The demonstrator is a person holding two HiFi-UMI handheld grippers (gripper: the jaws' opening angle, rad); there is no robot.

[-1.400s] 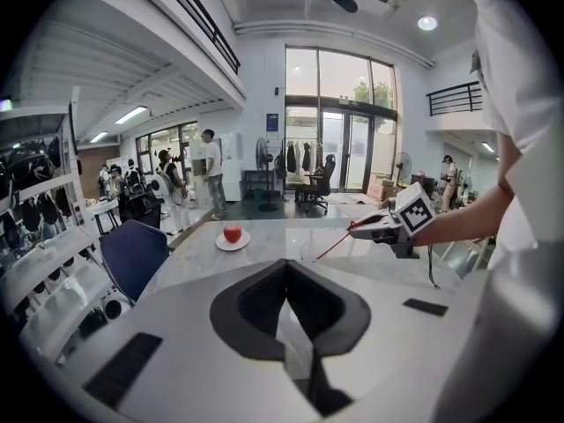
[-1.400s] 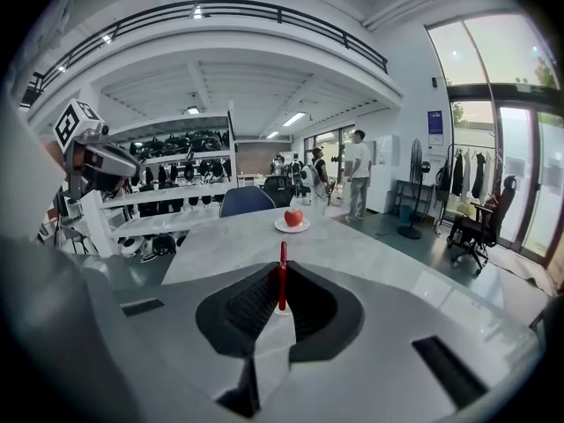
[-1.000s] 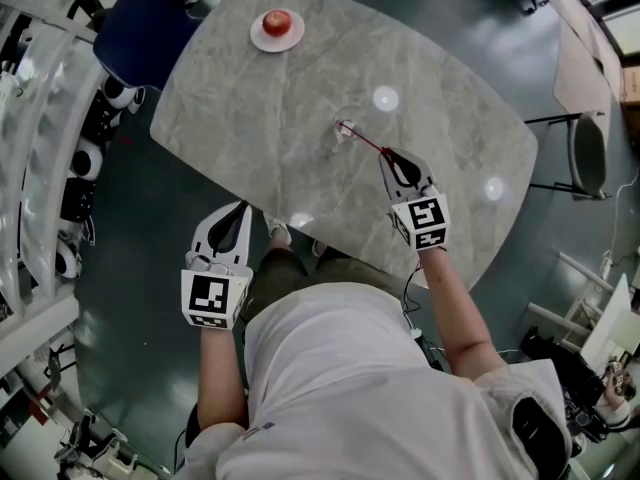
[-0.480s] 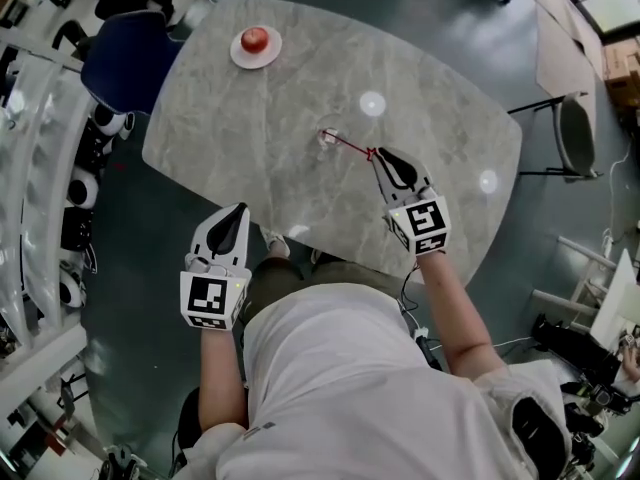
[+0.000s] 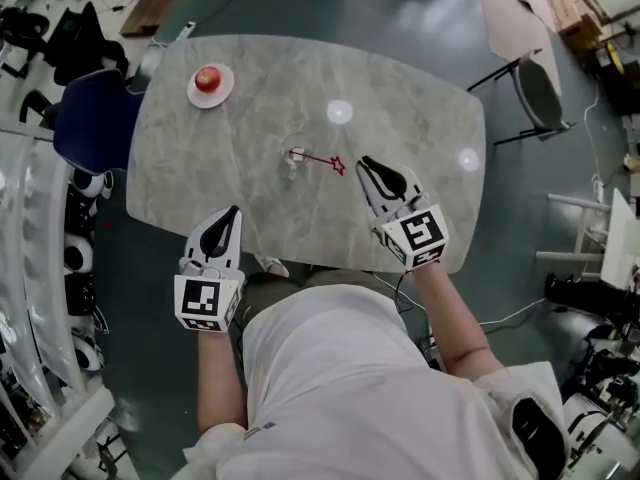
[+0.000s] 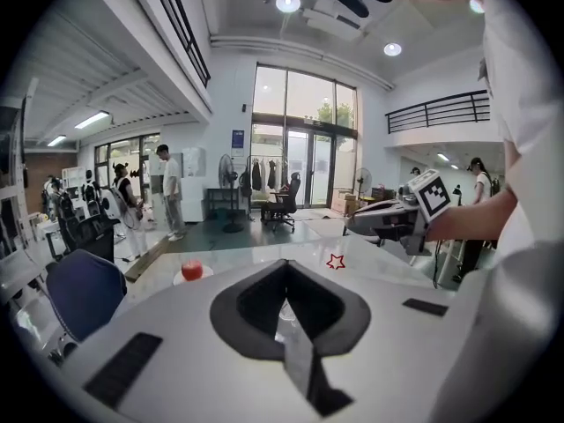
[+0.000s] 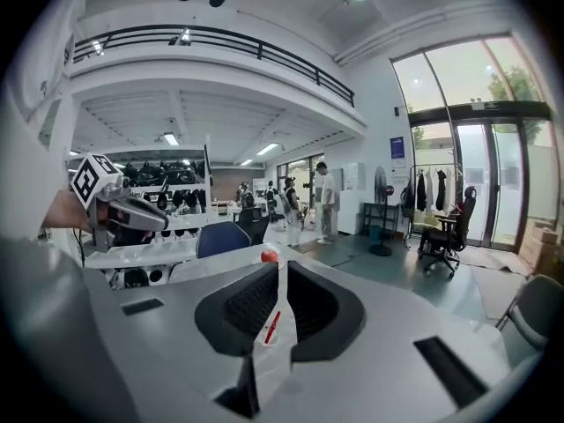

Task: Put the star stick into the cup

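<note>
Thin red star stick (image 5: pixel 316 159), tilted in clear cup (image 5: pixel 293 157), star outward.

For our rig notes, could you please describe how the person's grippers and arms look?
The left gripper and right gripper each have a white shell, black jaw recess and a cube of black-and-white square markers. A dark cable hangs from the right one. The person wears a white short-sleeved shirt.

The shirt (image 5: pixel 330 388) is white and short-sleeved; the left gripper (image 5: pixel 232 212) and right gripper (image 5: pixel 365 163) are white with marker cubes (image 5: pixel 424 236).
</note>
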